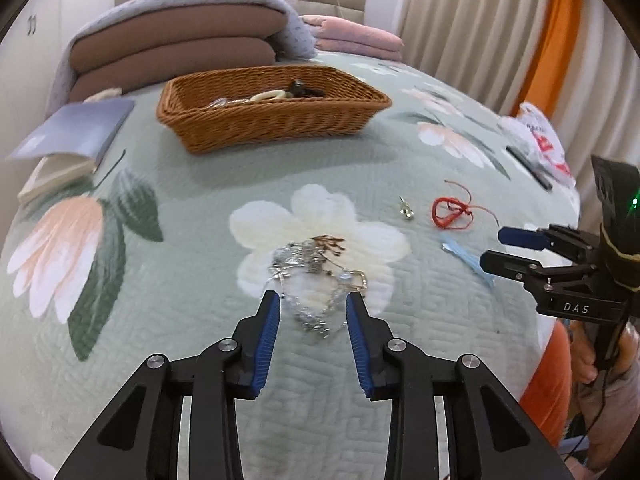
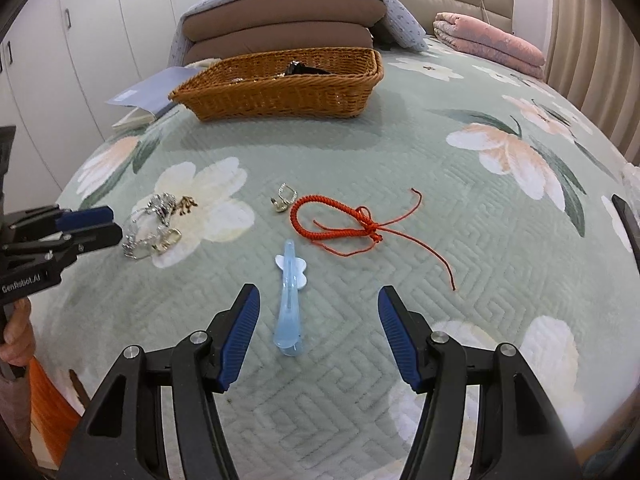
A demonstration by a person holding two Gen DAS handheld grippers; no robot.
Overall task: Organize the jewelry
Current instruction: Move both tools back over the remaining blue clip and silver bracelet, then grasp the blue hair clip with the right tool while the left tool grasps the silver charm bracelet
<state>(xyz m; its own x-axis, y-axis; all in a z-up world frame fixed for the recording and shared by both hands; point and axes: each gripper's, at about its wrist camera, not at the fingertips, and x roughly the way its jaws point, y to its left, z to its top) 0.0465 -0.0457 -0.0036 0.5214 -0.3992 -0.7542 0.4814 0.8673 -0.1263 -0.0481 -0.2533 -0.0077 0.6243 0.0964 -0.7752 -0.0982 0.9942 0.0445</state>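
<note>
A tangle of silver chain jewelry (image 1: pixel 314 284) lies on the floral bedspread, partly between the fingertips of my open left gripper (image 1: pixel 313 300); it also shows in the right wrist view (image 2: pixel 150 226). My right gripper (image 2: pixel 318 300) is open with a light blue hair clip (image 2: pixel 289 300) lying between its fingers. A red braided cord bracelet (image 2: pixel 352 224) and a small silver earring (image 2: pixel 283 199) lie beyond the clip. A wicker basket (image 1: pixel 276 120) at the back holds a white ring and dark items.
A book (image 1: pixel 68 140) lies left of the basket. Stacked brown cushions (image 1: pixel 172 56) and a pink folded blanket (image 2: pixel 488 40) sit at the bed's head. A white plastic bag (image 1: pixel 536 140) and a dark pen (image 1: pixel 528 166) lie at the right edge.
</note>
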